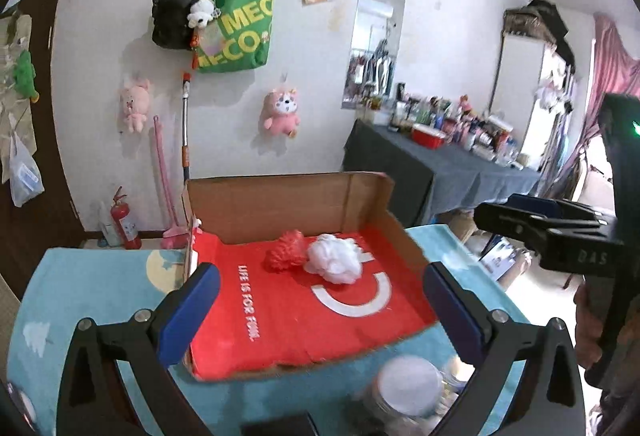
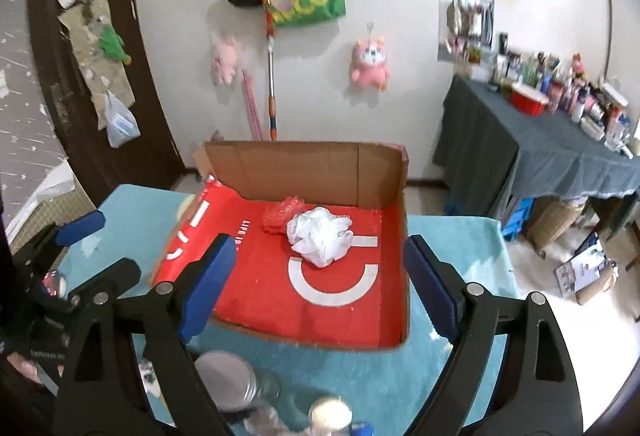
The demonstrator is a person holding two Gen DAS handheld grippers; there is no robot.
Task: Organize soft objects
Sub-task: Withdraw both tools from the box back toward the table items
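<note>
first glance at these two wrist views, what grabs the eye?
The shallow cardboard box with a bright red printed floor, sitting on the light blue tablecloth, dominates both views. Near its back wall lie a fluffy white mesh puff and a red mesh puff, touching each other. Both the left gripper and right gripper frame the box with jaws open and nothing between them.

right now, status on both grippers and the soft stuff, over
Left gripper open, empty. Right gripper open, empty. White puff and red puff touching, inside the cardboard box. Jars near edge, nothing blocking.
</note>
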